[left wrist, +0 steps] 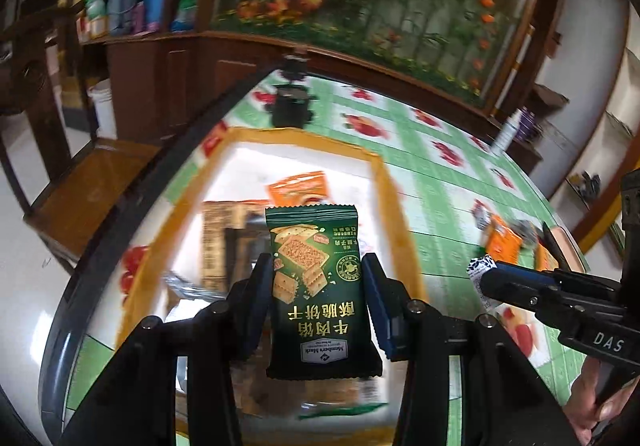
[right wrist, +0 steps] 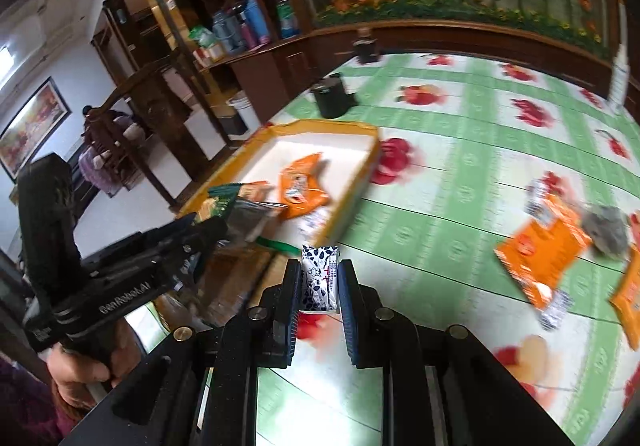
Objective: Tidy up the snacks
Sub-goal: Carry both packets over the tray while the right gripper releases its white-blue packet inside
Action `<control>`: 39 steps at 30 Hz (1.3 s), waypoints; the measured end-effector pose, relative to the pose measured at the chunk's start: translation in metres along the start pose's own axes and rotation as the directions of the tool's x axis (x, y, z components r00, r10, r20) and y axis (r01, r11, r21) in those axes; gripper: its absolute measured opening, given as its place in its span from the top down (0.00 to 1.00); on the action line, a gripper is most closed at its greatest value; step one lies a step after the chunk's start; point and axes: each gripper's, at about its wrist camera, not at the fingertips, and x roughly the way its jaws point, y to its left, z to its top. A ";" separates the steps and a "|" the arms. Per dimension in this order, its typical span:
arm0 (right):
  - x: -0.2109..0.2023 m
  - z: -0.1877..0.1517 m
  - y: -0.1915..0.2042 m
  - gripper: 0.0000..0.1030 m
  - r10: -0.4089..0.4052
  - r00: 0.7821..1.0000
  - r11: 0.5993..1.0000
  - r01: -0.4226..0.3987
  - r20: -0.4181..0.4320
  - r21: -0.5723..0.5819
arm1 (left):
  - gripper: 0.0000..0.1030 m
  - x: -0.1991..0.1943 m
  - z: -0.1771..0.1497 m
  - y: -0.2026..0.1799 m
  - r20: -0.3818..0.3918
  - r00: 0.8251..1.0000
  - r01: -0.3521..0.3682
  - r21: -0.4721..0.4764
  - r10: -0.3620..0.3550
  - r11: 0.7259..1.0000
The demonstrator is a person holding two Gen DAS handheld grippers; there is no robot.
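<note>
My left gripper [left wrist: 316, 270] is shut on a dark green biscuit packet [left wrist: 314, 286], held upright above the yellow-rimmed white tray [left wrist: 384, 181]. An orange snack packet [left wrist: 298, 187] and other packets lie in that tray. My right gripper [right wrist: 319, 276] is shut on a small white sweet with a black pattern [right wrist: 318, 278], just right of the tray [right wrist: 360, 173] over the tablecloth. In the left wrist view the right gripper [left wrist: 482, 274] shows at the right with the sweet [left wrist: 480, 268] at its tip. In the right wrist view the left gripper [right wrist: 216, 221] holds the green packet [right wrist: 224, 195] over the tray.
Loose orange packets [right wrist: 540, 250] and a grey wrapper [right wrist: 606, 228] lie on the green flowered tablecloth [right wrist: 460, 165] to the right. A black cup-like object [right wrist: 332, 97] stands beyond the tray. A wooden chair [left wrist: 92, 185] stands left of the table, with cabinets and bottles behind.
</note>
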 end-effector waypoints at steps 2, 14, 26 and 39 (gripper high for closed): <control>0.012 0.006 0.005 0.80 0.006 1.000 1.000 -0.006 -0.006 -0.004 | 0.58 0.003 0.000 0.008 -0.005 1.000 -0.006 -0.014 0.006 1.000; 0.083 0.034 0.006 0.80 -0.008 1.000 0.997 0.010 -0.030 0.073 | 0.58 0.033 0.004 0.017 -0.015 1.000 -0.019 -0.040 0.019 0.999; 0.099 0.029 0.007 0.79 -0.013 0.999 1.000 0.013 0.031 0.007 | 0.54 0.023 -0.005 0.023 0.099 0.995 0.009 -0.073 -0.002 0.997; 0.084 0.035 -0.016 0.68 0.071 0.994 0.993 -0.079 0.088 0.091 | 0.39 0.006 -0.009 0.032 0.220 0.968 0.154 -0.144 -0.120 0.977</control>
